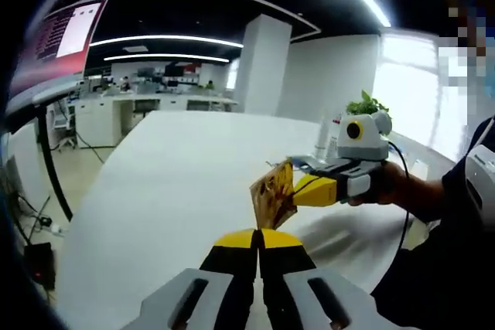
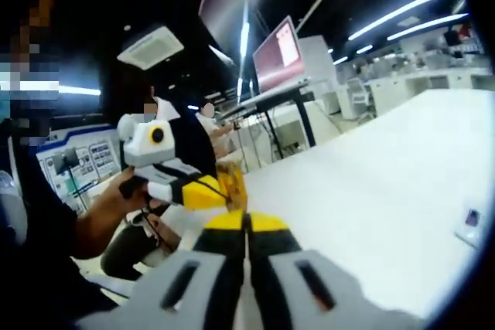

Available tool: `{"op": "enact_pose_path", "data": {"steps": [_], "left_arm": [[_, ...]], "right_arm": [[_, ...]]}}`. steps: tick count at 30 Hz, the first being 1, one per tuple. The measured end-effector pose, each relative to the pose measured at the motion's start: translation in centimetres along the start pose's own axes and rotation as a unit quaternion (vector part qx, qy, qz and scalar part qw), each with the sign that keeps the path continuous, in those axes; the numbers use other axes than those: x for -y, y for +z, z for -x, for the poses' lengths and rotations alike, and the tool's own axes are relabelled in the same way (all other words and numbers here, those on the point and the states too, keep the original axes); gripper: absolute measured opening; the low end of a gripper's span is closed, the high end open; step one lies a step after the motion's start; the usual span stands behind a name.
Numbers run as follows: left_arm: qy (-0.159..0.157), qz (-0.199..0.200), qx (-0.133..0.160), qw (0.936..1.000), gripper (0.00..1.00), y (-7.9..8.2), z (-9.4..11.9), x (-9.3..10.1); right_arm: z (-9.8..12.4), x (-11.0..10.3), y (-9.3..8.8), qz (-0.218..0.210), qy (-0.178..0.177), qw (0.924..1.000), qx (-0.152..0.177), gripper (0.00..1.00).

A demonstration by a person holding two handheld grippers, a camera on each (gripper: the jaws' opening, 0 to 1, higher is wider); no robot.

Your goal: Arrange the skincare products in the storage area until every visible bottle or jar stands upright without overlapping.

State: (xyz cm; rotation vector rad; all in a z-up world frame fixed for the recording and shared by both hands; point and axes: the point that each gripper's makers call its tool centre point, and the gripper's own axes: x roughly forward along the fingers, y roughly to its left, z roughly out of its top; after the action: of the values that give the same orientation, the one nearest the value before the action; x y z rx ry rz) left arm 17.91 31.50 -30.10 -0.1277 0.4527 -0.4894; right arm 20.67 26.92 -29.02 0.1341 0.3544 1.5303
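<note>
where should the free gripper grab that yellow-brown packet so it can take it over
Grip the packet's free lower-left edge, coming from the side opposite the right gripper, which seems to pinch its right edge. It hangs thin and flat above the table, so close across its faces. The left gripper looks shut; open it first.

Long white table point(image 1: 178, 183) runs ahead of me. Green potted plant point(image 1: 366, 104) near its far edge. Pink-lit wall screen point(image 2: 280, 52) beyond, white pillar point(image 1: 261, 63).
</note>
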Motion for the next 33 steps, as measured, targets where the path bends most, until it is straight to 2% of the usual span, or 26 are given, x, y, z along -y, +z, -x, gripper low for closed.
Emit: {"op": "enact_pose_path", "data": {"steps": [23, 33], "left_arm": [[-0.059, -0.022, -0.018, 0.9979, 0.00, 1.0, -4.8, 4.7], [-0.090, -0.031, -0.032, 0.9950, 0.00, 1.2, -8.1, 6.9]], "right_arm": [[6.4, 1.7, -0.8, -0.013, -0.045, 0.9989, 0.005, 0.00], [9.8, 3.3, -1.5, -0.018, -0.081, 0.9965, 0.010, 0.00]]}}
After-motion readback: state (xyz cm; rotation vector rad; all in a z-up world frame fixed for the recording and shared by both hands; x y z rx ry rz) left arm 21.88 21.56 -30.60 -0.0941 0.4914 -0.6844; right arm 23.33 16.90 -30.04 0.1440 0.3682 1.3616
